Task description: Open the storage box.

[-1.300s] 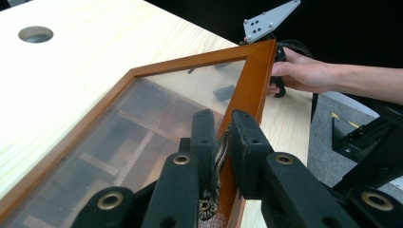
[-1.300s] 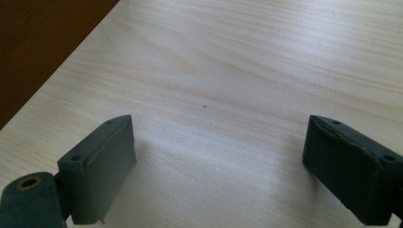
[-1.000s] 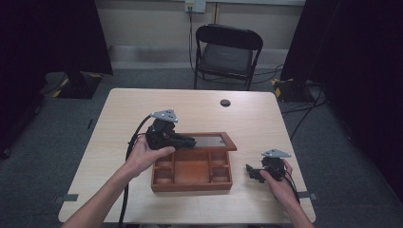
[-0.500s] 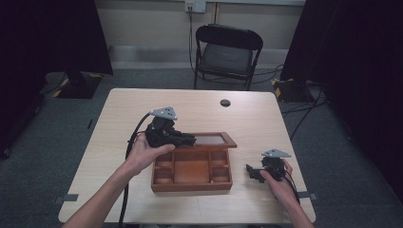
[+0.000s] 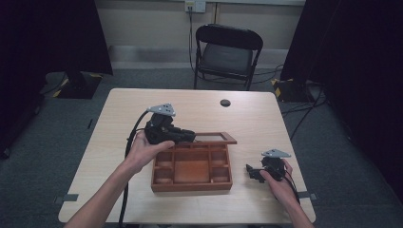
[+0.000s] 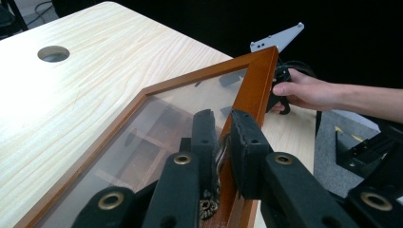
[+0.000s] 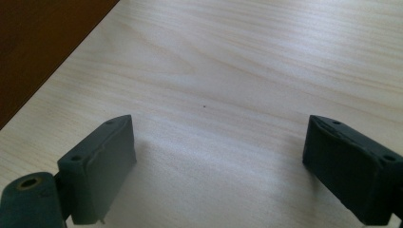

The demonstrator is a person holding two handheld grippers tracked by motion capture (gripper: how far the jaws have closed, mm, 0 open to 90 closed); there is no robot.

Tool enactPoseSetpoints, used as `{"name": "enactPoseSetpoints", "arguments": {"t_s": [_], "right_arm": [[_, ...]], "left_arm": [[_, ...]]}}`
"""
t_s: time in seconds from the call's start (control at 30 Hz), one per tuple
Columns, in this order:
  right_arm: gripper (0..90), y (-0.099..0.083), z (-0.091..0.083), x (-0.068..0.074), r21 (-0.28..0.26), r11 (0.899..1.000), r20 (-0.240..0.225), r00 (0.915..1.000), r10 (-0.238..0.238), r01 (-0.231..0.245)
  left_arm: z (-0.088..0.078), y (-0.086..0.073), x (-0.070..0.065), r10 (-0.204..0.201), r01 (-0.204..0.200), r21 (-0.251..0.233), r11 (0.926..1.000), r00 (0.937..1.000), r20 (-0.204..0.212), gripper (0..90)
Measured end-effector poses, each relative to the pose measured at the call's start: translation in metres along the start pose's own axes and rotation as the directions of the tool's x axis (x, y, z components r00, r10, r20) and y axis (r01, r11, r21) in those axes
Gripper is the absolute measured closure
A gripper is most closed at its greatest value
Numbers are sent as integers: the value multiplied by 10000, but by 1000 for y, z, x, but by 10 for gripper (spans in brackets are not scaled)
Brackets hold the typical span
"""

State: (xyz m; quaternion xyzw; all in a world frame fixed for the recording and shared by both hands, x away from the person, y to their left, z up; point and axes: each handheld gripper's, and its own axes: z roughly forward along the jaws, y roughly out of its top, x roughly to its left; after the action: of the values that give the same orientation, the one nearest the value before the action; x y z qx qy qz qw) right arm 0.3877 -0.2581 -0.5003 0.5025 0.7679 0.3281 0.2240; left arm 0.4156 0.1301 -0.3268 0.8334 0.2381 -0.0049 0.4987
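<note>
A light wooden table (image 5: 119,156) with a round cable hole (image 5: 225,102) near its far edge carries a brown wooden box (image 5: 192,171) with compartments, standing near the front edge, its wood-framed glass lid (image 5: 215,138) raised.

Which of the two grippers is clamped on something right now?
The left gripper, shut on the box lid's wooden frame. The right gripper rests beside the box with jaws wide apart.

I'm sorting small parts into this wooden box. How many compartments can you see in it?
7 in the wooden box: three down each side and a large middle one; the gripper and raised glass lid may hide more at the back.
</note>
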Motion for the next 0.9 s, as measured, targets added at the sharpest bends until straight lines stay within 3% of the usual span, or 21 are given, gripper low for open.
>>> {"name": "enactPoseSetpoints", "arguments": {"t_s": [0.73, 0.9], "right_arm": [[95, 0, 0, 0, -2, 10000, 0, 10000, 16, -16], [94, 0, 0, 1, 12, 10000, 19, 10000, 43, -43]], "left_arm": [[-3, 9, 2, 286, -288, -63, 9996, 9991, -304, 810], [-3, 9, 4, 198, -203, -204, 9996, 9995, -235, 808]]}}
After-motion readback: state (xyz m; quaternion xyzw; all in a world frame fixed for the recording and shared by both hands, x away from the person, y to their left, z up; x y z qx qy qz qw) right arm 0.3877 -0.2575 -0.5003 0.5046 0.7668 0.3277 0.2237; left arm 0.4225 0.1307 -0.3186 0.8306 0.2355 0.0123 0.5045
